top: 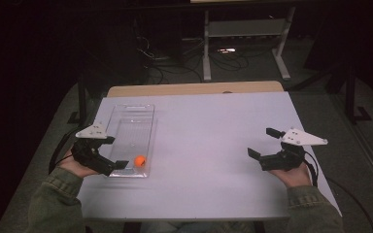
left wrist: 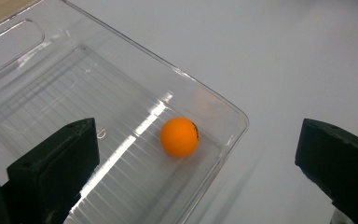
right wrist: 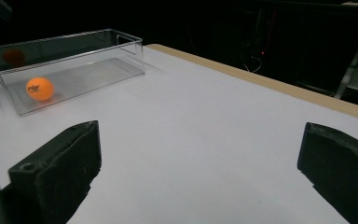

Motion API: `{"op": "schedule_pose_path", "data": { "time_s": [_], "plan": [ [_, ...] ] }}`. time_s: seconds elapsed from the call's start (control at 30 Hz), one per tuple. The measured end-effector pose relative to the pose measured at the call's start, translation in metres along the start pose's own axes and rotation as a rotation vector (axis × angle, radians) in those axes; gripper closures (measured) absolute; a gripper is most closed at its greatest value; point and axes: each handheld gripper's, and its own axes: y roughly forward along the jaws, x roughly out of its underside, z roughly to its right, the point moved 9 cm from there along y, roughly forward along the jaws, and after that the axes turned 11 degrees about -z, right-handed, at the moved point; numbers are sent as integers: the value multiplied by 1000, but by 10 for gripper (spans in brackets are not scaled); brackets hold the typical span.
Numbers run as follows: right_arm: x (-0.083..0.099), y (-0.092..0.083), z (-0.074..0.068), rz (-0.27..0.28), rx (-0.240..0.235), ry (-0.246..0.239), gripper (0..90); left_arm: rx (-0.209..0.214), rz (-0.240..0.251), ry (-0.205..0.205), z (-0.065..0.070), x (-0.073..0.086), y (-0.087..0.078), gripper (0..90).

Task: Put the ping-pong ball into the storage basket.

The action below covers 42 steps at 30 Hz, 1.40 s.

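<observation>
From the high view I see a white, smooth table (top: 213, 145) with a bare wood strip along its far edge, and a long clear plastic bin (top: 132, 111) lying lengthwise on the left side. A small orange ball (top: 140, 160) sits inside the bin at its near end. My left gripper (top: 118, 151) hangs at the bin's near left corner, jaws apart, one jaw tip over the bin's near rim and just beside the ball; I cannot tell whether it touches the plastic. My right gripper (top: 263, 141) is well apart on the right side, over bare table, jaws spread wide and holding nothing. Each carries a grey three-cornered plate on top, and olive sleeves come in from the near edge. In the left gripper view the bin (left wrist: 223, 107) shows a rounded corner, glossy walls and a finely ribbed floor that catches a bright streak of light; the ball (left wrist: 180, 136), matte and round with a small dark mark, rests on that floor near the corner, between my two blocky black jaws, which stand wide open and clear of it. In the right gripper view the jaws are again far apart above plain white tabletop (right wrist: 205, 140), with the bin (right wrist: 74, 46) far off to the left and the ball (right wrist: 40, 88) at its nearer end against the clear wall.
</observation>
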Motion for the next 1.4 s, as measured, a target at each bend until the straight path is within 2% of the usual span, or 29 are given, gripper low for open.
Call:
{"op": "schedule_pose_path", "data": {
  "time_s": [0.2,0.7,0.97,1.07,1.4],
  "plan": [
    [0,0,-1,-3,-1,-1,0,-11,60,-33,-3,6,-6,0],
    [1,-2,0,-2,7,-1,0,-37,191,-100,-12,19,-10,0],
    [1,-1,-1,0,6,-3,0,-74,239,-136,-16,32,-8,0],
    [1,-2,-1,1,7,-1,0,-69,254,-151,-15,37,-6,0],
    [1,-1,-2,-2,5,-6,0,-100,296,-190,-18,49,-3,0]
  ]
}}
